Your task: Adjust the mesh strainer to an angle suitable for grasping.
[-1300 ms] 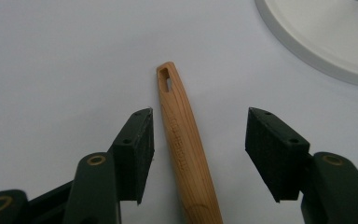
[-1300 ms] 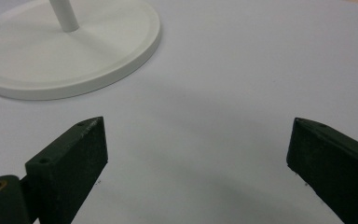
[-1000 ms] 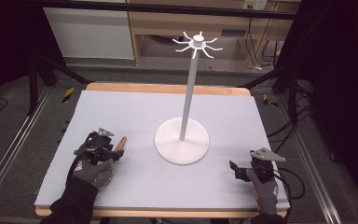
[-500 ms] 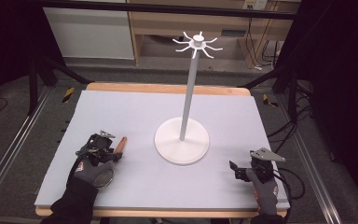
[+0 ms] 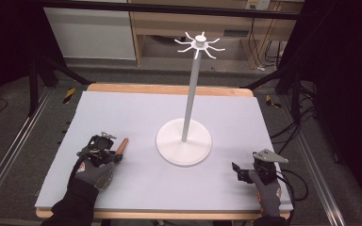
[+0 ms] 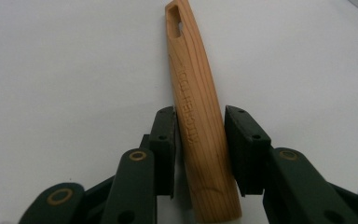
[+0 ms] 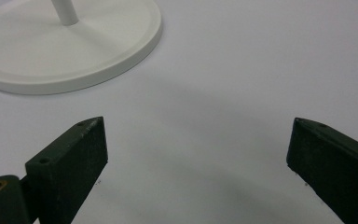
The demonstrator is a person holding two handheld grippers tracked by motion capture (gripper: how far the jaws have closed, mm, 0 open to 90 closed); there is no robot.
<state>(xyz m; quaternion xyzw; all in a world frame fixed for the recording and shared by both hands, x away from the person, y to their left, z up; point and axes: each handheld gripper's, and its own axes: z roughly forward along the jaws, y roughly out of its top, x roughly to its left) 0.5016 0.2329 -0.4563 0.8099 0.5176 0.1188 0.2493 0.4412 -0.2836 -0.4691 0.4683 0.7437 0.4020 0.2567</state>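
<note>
A wooden handle [image 6: 200,93] with a slot at its far end and engraved lettering lies flat on the pale mat [image 5: 136,113]. My left gripper [image 6: 199,122] is shut on the handle, one pad against each side near its rounded end. From above, the left gripper [image 5: 114,151] sits at the mat's left front with the wooden handle [image 5: 122,144] poking out toward the stand. My right gripper [image 5: 238,172] rests at the right front, and the right gripper [image 7: 198,126] has its jaws wide apart over bare mat with nothing between them.
A white stand [image 5: 184,143] with a round base, a tall pole and a ring of hooks [image 5: 199,44] stands mid-mat, its base [image 7: 70,46] ahead-left of the right gripper. The mat lies on a wooden table [image 5: 169,89]; cables trail at right.
The left hand has shifted only slightly around the wooden handle. The right gripper has stayed where it was.
</note>
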